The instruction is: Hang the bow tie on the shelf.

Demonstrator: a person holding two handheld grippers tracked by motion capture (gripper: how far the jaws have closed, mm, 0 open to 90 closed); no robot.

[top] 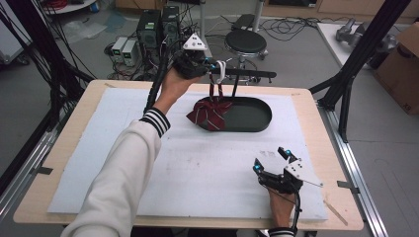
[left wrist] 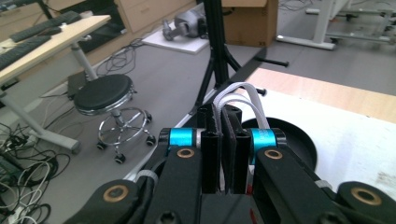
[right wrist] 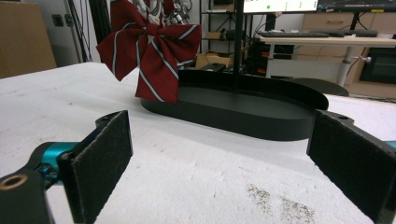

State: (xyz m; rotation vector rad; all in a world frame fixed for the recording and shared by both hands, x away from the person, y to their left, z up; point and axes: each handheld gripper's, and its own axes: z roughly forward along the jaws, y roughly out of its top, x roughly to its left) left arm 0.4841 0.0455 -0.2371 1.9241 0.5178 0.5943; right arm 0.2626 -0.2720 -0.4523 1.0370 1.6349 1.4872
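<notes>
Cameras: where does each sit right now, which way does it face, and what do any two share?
High view: above the person's side, looking forward and down at the table; both forearms, left gripper, right gripper.
Left gripper view: rides the raised left gripper, jaws shut on white strap, facing the stool.
Right gripper view: low on the table, open jaws, facing bow tie.
Shared: black tray.

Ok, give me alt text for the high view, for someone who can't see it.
The person's left gripper holds up a red striped bow by its white strap, the bow hanging at the left rim of a black oval tray on a white-covered table. The right gripper rests open near the table's front right.
</notes>
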